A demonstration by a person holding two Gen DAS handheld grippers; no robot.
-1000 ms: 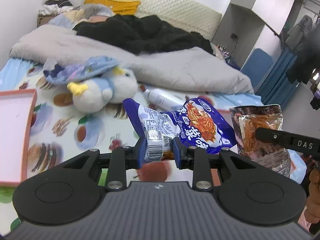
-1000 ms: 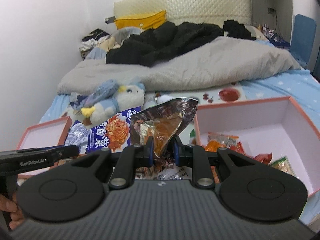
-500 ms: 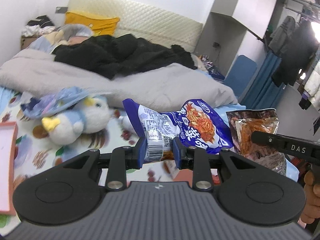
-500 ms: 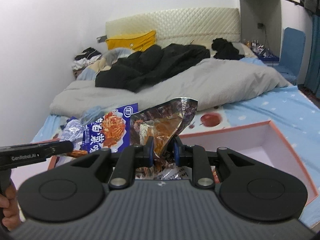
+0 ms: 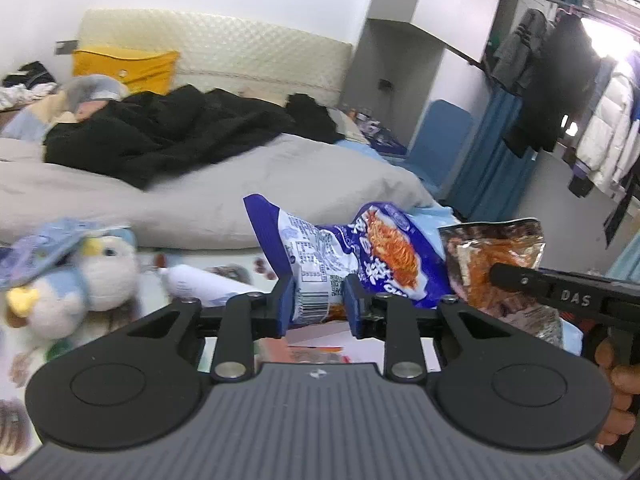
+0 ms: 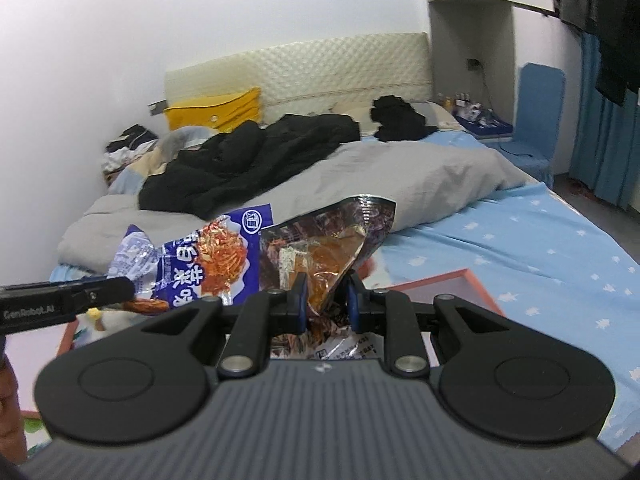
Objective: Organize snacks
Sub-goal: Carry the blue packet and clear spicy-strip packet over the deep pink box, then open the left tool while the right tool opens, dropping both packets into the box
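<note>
The blue-and-white snack bag (image 5: 340, 256) is pinched at its crimped barcode end by the left gripper (image 5: 318, 300), fingers pressed together on the seal, and the bag is held up clear of the bed. Just to its right, the clear-and-silver snack bag (image 6: 320, 252) of reddish strips is clamped the same way by the right gripper (image 6: 326, 300), gripped low on the packet so the top flops over. The two bags are side by side, nearly touching (hard to tell if they actually are).

Below the right gripper, a corner of the pink-rimmed box (image 6: 476, 280) can be seen on the blue star-print sheet (image 6: 540, 248), and it's judged to be the drop spot. A second pink rim (image 6: 68, 332) sits at the near left. Further left on the bed a plush penguin (image 5: 100, 276) and a white bottle (image 5: 200, 284) are lying; the grey duvet (image 5: 200, 196) and black clothing (image 5: 168, 136) are piled at the far end.

For the placing step, each bag should probably be lowered until its bottom is inside the box walls before the fingers are spread, one bag at a time, so the floppy foil isn't snagged on the rim. The grips are on thin seals only, so slipping is a risk if the bags are swung quickly.
</note>
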